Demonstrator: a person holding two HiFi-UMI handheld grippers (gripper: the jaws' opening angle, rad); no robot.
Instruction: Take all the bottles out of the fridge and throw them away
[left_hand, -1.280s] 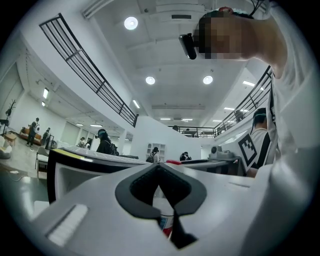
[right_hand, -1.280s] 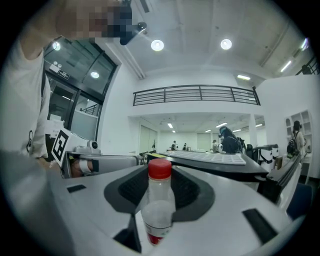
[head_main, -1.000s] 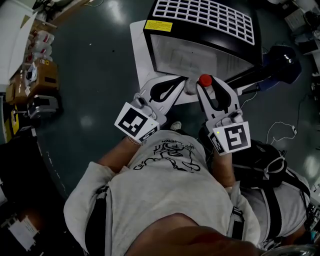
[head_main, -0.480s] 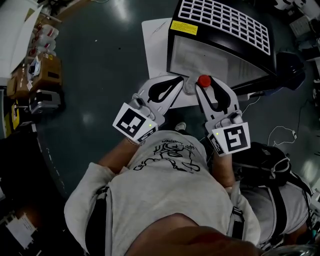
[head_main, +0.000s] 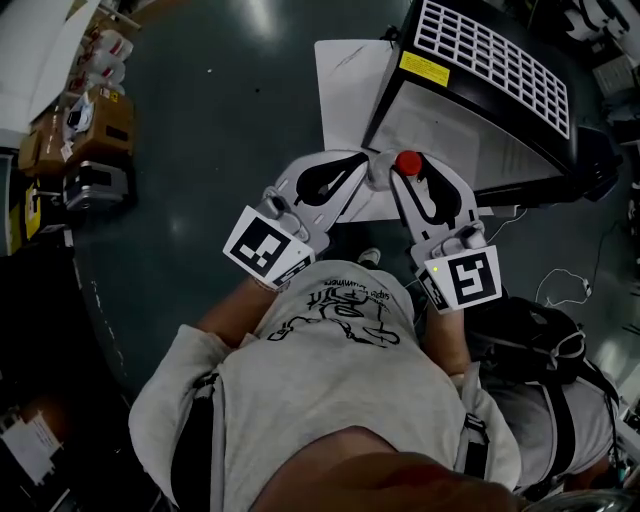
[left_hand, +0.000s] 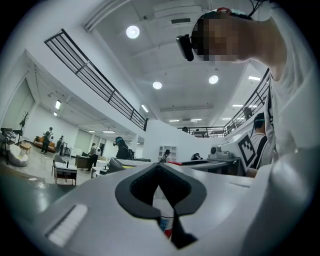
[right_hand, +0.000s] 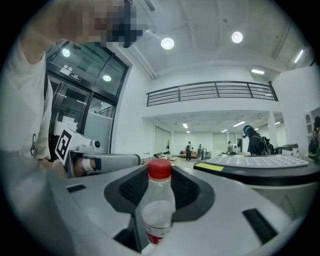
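at the centre of the head view, just above the person's grey shirt, the two claws sit side by side with their tips close together and pointing at the top of the frame. the right claw is pinching a red-cap bottle. in the right gripper view that bottle stands upright between the dark pads, its cap above them and its red label low in the gap. the left claw is nearly closed round a clear bottle. in the left gripper view this bottle fills the narrow slot between the pads, a red and blue label showing at the bottom; its top cannot be made out. the two bottles sit just beside each other, red cap on the right. the fridge, black with a white grille on top, lies at the upper right of the head view, beyond the claw tips and apart from both bottles. a white sheet lies on the dark floor at its left side. boxes sit at the upper left and a black bag at the lower right. both gripper views show a bright hall with a railing and people far off.
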